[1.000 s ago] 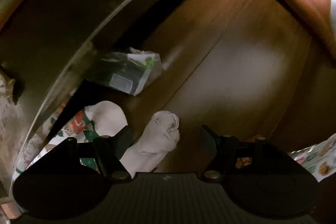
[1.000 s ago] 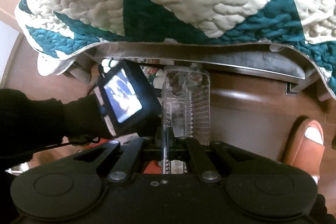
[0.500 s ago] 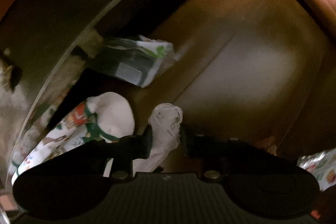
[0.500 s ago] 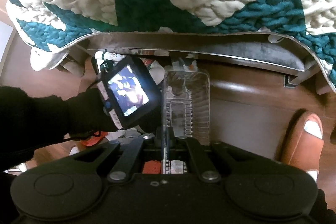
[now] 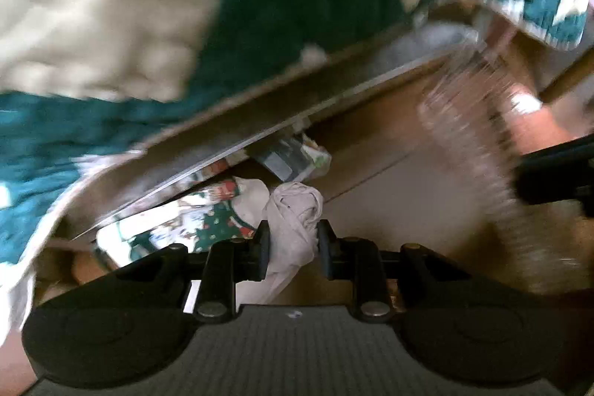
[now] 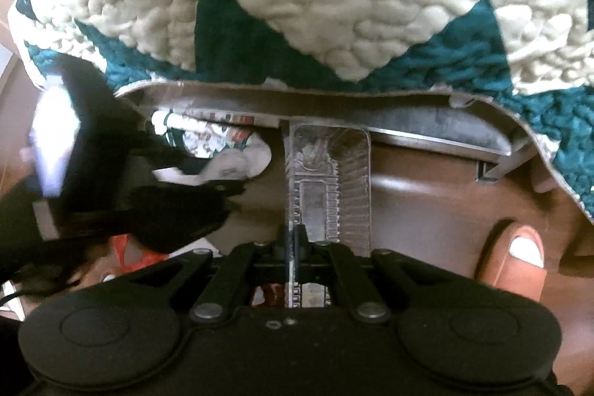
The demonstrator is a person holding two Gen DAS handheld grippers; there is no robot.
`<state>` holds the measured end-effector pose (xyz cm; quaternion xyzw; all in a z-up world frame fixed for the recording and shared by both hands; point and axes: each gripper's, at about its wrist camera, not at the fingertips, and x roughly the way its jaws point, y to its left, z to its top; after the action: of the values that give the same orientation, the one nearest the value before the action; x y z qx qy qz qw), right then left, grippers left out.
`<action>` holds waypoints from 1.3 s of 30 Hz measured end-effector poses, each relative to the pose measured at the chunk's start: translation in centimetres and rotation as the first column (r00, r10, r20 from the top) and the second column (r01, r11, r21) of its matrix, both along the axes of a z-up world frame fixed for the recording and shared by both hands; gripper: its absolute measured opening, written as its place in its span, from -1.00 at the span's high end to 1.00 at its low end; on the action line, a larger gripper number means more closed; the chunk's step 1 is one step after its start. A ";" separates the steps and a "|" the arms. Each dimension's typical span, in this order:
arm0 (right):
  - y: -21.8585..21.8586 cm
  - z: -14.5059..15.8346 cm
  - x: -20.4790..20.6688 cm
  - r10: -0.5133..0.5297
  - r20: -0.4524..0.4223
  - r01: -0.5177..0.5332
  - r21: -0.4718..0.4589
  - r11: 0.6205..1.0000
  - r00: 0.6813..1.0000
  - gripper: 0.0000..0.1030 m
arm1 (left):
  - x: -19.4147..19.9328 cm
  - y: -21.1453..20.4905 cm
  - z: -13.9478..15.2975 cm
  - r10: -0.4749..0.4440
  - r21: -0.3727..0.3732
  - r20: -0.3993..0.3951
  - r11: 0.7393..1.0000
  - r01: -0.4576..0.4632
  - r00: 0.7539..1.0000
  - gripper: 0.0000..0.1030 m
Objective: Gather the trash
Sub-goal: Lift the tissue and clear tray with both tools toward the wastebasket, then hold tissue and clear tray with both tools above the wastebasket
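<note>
My left gripper [image 5: 291,247] is shut on a crumpled white tissue wad [image 5: 295,210] and holds it off the brown floor beside the bed frame. My right gripper [image 6: 293,240] is shut on the edge of a clear plastic tray [image 6: 330,173], which sticks out forward above the floor. The tray shows blurred in the left wrist view [image 5: 479,151]. A printed Christmas wrapper [image 5: 193,221] and a green-and-white packet [image 5: 293,156] lie under the bed edge. The left gripper's body [image 6: 122,180] shows blurred in the right wrist view.
A teal and cream quilt [image 6: 334,6] hangs over the metal bed frame [image 6: 408,125]. A foot in an orange slipper [image 6: 519,258] stands on the wooden floor at the right. Red and white scraps [image 6: 126,247] lie at the lower left.
My left gripper closed on the tissue wad and lifted it back from under the bed, its view swinging up to the quilt. My right gripper still holds the tray.
</note>
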<state>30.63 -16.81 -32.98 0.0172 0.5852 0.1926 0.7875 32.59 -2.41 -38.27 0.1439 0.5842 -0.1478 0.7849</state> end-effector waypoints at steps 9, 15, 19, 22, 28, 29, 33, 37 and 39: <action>0.5 8.2 -2.7 0.050 0.168 -0.062 0.072 0.995 0.985 0.96 | -3.6 2.4 12.7 0.210 -0.111 0.072 0.973 -0.202 0.975 0.51; 0.1 15.0 -6.1 0.078 0.268 -0.104 0.082 0.991 0.960 0.96 | -6.3 3.0 20.6 0.285 -0.192 0.152 0.948 -0.255 0.946 0.51; -0.6 20.5 -7.7 0.090 0.362 -0.127 0.079 0.989 0.928 0.96 | -7.5 3.2 25.7 0.309 -0.241 0.224 0.937 -0.255 0.924 0.51; -0.7 24.7 -8.5 0.104 0.437 -0.150 0.071 0.986 0.893 0.96 | -8.1 3.2 29.7 0.325 -0.275 0.275 0.928 -0.250 0.905 0.51; -0.4 33.5 -8.2 0.124 0.585 -0.192 0.055 0.980 0.802 0.96 | -7.6 3.6 38.1 0.361 -0.338 0.376 0.911 -0.237 0.853 0.51; -0.1 35.0 -7.9 0.128 0.611 -0.195 0.045 0.980 0.781 0.96 | -7.2 3.7 39.4 0.368 -0.340 0.390 0.909 -0.239 0.844 0.51; 1.1 40.4 -6.4 0.140 0.701 -0.204 0.008 0.979 0.700 0.96 | -5.2 4.0 45.2 0.377 -0.352 0.456 0.908 -0.226 0.806 0.50; 2.4 44.8 -4.2 0.125 0.759 -0.199 0.006 0.980 0.639 0.96 | -2.8 4.2 51.3 0.385 -0.372 0.530 0.906 -0.200 0.756 0.50; 3.1 46.6 -2.8 0.107 0.780 -0.194 0.020 0.981 0.617 0.97 | -1.5 4.3 54.0 0.392 -0.382 0.558 0.904 -0.193 0.731 0.50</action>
<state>27.84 -13.72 13.60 -0.0762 0.1785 0.2761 0.9413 31.14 1.85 15.68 -0.0303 0.2778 -0.0514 0.9588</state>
